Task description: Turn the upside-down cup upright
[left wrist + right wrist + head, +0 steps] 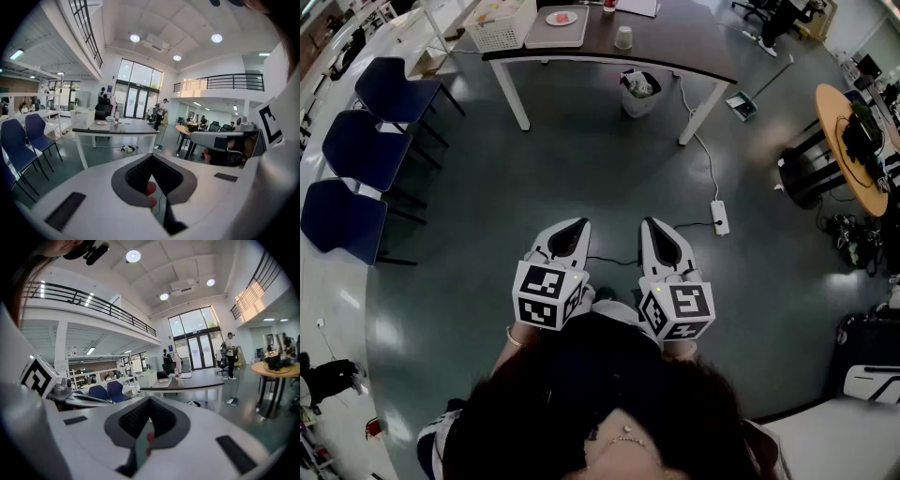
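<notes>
A pale upside-down cup [623, 37] stands on the dark table [675, 42] at the far side of the room, well away from both grippers. The person stands on the grey floor and holds both grippers side by side at waist height, pointing toward the table. My left gripper [573, 228] is shut with nothing between its jaws, and so is my right gripper [653, 225]. In the left gripper view, the shut left gripper [151, 158] points at the table [117, 127]. In the right gripper view, the right gripper [150, 401] points at the table [187, 384].
On the table are a white basket [500, 23] and a tray with a plate [558, 23]. A bin [639, 92] sits under it. Blue chairs [366, 150] line the left. A power strip [720, 217] and cable lie on the floor; a round table [853, 141] stands at right.
</notes>
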### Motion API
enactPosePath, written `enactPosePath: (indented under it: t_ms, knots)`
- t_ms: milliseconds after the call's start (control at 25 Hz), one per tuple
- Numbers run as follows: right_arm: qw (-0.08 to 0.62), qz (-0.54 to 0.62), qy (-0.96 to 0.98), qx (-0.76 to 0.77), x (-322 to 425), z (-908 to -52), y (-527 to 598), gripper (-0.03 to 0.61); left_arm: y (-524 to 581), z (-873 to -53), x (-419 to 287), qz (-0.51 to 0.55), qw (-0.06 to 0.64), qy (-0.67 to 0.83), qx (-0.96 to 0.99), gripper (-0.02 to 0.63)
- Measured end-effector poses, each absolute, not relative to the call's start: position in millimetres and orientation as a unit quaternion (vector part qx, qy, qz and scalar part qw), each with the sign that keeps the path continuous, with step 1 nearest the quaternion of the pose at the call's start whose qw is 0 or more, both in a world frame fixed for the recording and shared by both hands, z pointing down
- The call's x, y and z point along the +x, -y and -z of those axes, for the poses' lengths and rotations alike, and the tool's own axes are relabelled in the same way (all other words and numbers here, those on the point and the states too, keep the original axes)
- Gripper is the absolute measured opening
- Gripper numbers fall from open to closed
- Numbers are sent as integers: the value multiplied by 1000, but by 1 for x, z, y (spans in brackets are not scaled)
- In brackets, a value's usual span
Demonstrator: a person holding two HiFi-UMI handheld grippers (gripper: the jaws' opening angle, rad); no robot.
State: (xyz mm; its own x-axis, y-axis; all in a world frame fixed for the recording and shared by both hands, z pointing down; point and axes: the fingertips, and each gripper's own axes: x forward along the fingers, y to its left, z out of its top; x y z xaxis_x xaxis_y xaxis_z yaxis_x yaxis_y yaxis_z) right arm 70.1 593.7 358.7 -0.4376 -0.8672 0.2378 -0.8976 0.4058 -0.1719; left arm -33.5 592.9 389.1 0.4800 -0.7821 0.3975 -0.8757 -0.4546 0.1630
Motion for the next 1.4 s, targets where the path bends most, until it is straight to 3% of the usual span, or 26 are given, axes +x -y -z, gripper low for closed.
enactPosePath:
  t_ms: [880,1400]
  knots:
    - [42,-117,854,506,95,-362,-561,17,-572,-401,-13,-140,180,516,826,2]
    - [31,-122,859,496,65,-363,-439,17,-437,-395,-34,-120,175,499,840,2]
